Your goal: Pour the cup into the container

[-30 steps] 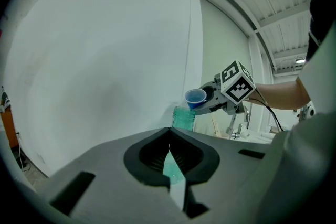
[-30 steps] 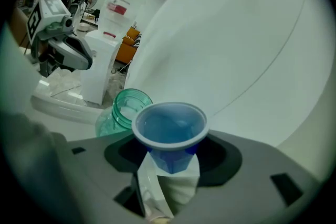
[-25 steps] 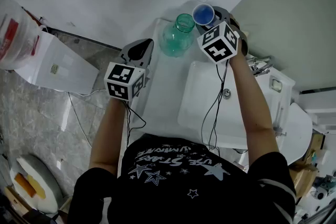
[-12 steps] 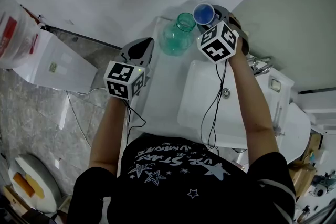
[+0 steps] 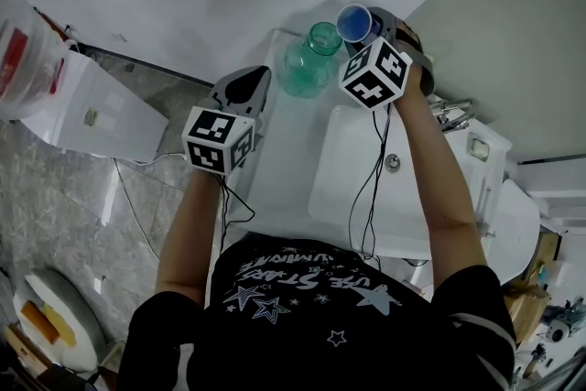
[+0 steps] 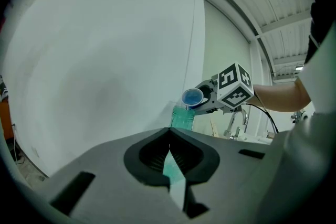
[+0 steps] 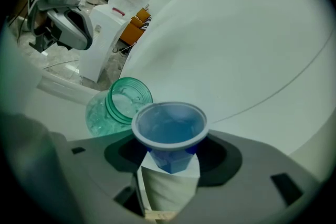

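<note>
A small blue cup (image 5: 353, 21) (image 7: 169, 131) is upright, held at its lower body, with my right gripper (image 5: 364, 34) (image 7: 169, 161) shut on it. It hangs just right of and slightly above the mouth of a green glass jar (image 5: 309, 61) (image 7: 119, 105), which stands on the narrow white counter (image 5: 275, 162). Whether the cup holds liquid I cannot tell. My left gripper (image 5: 245, 85) (image 6: 169, 145) hovers over the counter to the jar's left, jaws together with nothing in them. In the left gripper view the cup (image 6: 192, 97) sits over the jar (image 6: 182, 117).
A white sink basin (image 5: 352, 197) with a faucet (image 5: 453, 113) lies right of the counter. The white wall is close behind the jar. A white box-shaped unit (image 5: 96, 114) stands on the marble floor at left. The person's arms and black shirt fill the lower middle.
The right gripper's marker cube has shifted and rolled slightly left toward the jar; the cup has barely moved. The left gripper has stayed put.
</note>
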`<state>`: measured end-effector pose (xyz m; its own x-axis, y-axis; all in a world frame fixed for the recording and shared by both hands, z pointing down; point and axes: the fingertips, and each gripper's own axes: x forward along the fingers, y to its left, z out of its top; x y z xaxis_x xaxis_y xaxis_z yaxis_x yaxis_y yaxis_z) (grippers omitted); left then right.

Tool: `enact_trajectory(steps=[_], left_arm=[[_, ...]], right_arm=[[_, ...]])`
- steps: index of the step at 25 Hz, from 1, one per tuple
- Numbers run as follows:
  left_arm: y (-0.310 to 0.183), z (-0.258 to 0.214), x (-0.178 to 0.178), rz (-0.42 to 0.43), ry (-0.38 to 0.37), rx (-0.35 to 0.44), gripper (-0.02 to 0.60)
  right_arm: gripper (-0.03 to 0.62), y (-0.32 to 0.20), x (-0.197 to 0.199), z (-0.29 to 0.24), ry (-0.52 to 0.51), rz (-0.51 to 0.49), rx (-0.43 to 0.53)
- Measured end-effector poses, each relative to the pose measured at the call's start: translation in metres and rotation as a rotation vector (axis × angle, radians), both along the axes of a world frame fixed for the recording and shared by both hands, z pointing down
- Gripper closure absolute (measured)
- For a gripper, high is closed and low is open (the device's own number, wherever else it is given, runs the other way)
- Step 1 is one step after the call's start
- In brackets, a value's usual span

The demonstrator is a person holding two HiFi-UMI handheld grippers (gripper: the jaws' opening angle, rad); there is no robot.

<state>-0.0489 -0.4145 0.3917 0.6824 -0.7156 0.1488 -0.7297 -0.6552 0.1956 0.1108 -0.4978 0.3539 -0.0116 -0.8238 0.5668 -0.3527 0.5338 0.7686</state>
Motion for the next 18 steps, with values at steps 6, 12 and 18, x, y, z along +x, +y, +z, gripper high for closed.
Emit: enact_trajectory(steps=[6,12,18], left_arm=[[-0.0015,0.0011,-0.0028,-0.004,0.004,-0.003,0.571],[-0.0005,0.0053,-0.0045,-0.006,0.004,-0.014,0.571],[-0.001,0.0059,-0.0067,-0.008,0.007,-0.014,0.571]], right_arm=[[0.321,-0.0014,0.0005,-0.0002,0.015,0.009,0.011],[0.321,-0.0012,0.0016,-0.0004,0.034,0.017,0.023],[0.321,-0.0031,0.0012,-0.0016,0.092,0.007,0.054]])
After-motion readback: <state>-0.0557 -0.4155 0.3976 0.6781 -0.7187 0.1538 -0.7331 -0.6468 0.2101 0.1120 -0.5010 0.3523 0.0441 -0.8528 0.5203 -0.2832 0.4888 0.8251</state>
